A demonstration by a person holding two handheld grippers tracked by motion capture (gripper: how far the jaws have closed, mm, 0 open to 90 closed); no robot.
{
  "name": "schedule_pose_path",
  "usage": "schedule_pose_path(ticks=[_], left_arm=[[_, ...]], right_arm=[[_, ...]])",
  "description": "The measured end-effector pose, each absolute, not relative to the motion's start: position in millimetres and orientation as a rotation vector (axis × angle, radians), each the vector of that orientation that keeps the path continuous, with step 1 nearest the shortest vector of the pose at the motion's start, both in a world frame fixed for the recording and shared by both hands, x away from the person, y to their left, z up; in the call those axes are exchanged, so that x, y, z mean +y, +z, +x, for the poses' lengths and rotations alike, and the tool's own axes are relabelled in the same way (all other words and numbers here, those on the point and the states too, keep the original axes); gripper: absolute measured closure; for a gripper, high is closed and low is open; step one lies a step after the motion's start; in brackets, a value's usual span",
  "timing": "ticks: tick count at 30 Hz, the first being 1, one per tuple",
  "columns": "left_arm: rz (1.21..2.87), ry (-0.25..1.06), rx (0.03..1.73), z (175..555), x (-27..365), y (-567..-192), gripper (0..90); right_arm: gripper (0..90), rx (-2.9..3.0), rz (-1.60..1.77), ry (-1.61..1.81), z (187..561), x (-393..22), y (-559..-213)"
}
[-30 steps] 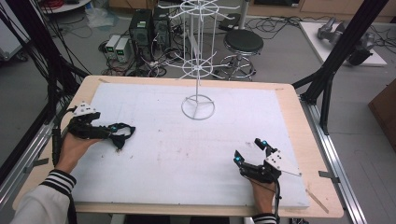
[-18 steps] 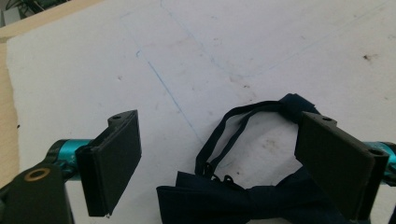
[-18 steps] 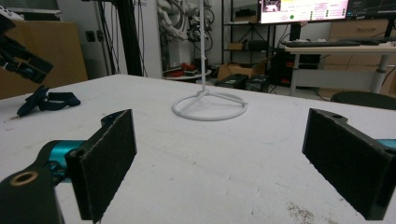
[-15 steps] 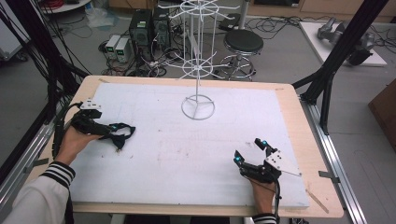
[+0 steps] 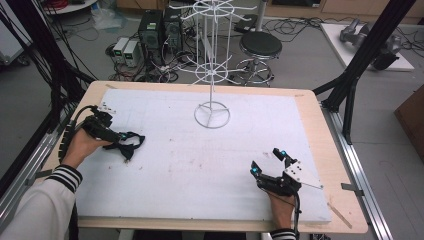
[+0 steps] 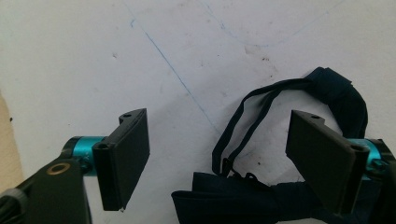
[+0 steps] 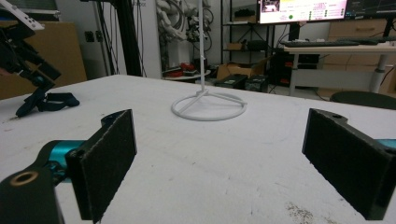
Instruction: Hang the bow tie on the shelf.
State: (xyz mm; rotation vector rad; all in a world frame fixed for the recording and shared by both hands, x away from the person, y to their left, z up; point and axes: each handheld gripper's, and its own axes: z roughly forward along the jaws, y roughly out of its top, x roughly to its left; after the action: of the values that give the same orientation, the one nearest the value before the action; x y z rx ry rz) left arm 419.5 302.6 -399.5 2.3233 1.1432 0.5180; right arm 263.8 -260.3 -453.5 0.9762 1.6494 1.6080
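We see a wooden table (image 5: 320, 135) topped with a white foam board (image 5: 200, 165). A white wire display rack (image 5: 212, 75) stands on its ring base near the middle of the board's far edge; the right gripper view shows that base (image 7: 208, 106) straight ahead.

Near the board's left edge lies a dark bow tie with its strap (image 5: 129, 145). The left gripper (image 5: 124, 147) sits right at it. In the left gripper view the jaws stand wide apart with the board between them; the bow tie (image 6: 243, 198) lies low between the jaws, partly under the right-hand jaw, and the strap loop (image 6: 261, 112) curls up past it. Nothing is clamped.

The right gripper (image 5: 270, 162) rests near the board's near right corner, jaws apart, holding nothing, well apart from the tie.

We judge the step in hand to be the reach for the bow tie, grasp not yet made. The next move likely calls for lowering the left jaws around the bow itself or the strap, closing firmly on the thin fabric, then lifting clear. If the tie goes on the rack, we expect a carry toward the far edge and threading the strap loop over a wire arm; the loose strap could snag.
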Motion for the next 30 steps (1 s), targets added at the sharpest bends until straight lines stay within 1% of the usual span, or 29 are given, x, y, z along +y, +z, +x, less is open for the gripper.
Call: schedule_pose_path(ticks=[1,6,12,17,19,21,22,30], left_arm=[[2.323,0.512,1.147,420.5,302.4,-399.5,26.0],[2.355,0.459,1.162,427.2,301.1,-399.7,27.8],[2.379,0.425,1.179,429.5,300.9,-400.0,35.3],[2.39,0.397,1.191,430.6,302.0,-401.4,38.8],[2.395,0.386,1.19,430.8,302.2,-402.3,42.5],[2.394,0.381,1.19,430.8,302.1,-402.7,43.8],[2.396,0.381,1.194,430.6,301.8,-402.9,46.4],[2.397,0.367,1.238,431.2,300.8,-406.2,51.8]], right_arm=[[9.0,1.646,0.971,1.606,264.2,-260.6,-453.5],[9.0,1.647,0.971,1.606,264.3,-260.8,-453.5],[8.9,1.648,0.971,1.607,264.1,-260.7,-453.5],[8.9,1.648,0.975,1.609,263.7,-260.4,-453.5],[9.0,1.644,0.969,1.607,264.3,-260.8,-453.6],[8.9,1.644,0.969,1.607,264.3,-260.8,-453.6],[8.9,1.645,0.97,1.607,264.2,-260.7,-453.6],[9.0,1.644,0.973,1.607,264.0,-260.9,-453.7]])
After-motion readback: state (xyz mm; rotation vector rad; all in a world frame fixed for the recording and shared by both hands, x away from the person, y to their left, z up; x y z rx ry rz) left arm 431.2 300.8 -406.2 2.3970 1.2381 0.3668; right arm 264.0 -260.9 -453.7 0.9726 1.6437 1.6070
